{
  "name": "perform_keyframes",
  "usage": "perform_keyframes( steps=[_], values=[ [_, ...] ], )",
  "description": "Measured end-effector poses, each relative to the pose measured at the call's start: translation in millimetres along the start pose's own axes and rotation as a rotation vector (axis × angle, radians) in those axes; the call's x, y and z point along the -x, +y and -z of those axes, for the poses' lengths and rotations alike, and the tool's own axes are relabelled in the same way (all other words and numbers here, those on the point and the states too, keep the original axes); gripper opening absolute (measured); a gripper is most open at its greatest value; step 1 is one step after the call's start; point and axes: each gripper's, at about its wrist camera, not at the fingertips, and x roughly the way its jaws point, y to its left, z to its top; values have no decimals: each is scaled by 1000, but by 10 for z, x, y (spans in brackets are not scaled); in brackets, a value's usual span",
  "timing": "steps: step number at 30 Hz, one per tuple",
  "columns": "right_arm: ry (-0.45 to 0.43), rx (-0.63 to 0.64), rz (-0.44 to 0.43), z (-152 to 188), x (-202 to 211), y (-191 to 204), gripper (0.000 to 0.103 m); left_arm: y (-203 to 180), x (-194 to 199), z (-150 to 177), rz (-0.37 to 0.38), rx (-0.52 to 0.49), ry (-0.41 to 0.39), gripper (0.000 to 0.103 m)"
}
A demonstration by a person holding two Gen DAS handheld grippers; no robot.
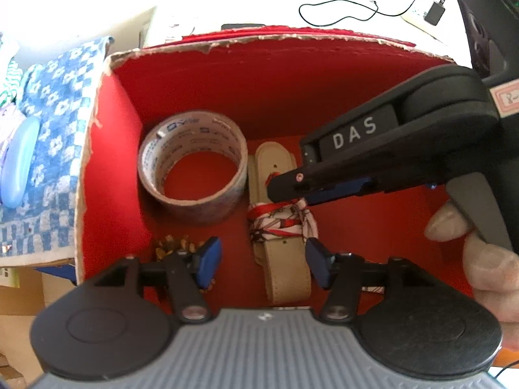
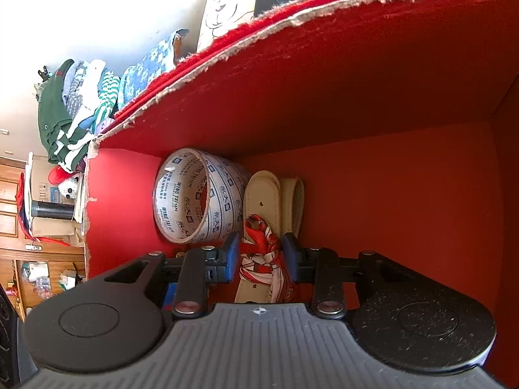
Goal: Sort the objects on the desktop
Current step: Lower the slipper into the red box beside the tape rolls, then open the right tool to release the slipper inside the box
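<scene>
A cream leather belt, bound at its middle with a red-and-white patterned scarf, lies on the floor of a red-lined cardboard box, just right of a roll of printed packing tape standing at about 10 o'clock in the left wrist view. The left tool hovers over the near end of the belt, its blue pads apart and pressing on nothing; a small brownish spiky object, too blurred to name, sits at its 9 o'clock. The right tool reaches in from 3 o'clock in that same view, its pads set on either side of the scarf knot; whether they pinch the cloth or merely flank it cannot be told. A person's fingers grip its handle. Both tools tilt steeply down into the box, apparently because the bundle is being settled beside the tape, and the belt looks fully at rest there.
</scene>
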Motion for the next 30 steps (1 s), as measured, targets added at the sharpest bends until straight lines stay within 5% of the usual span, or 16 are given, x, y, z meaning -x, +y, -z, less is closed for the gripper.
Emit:
perform_keyframes(
  steps=[30],
  values=[
    [-63,75,-2,24,-11,198,33,-43,25,-22,-67,11,16,68]
  ],
)
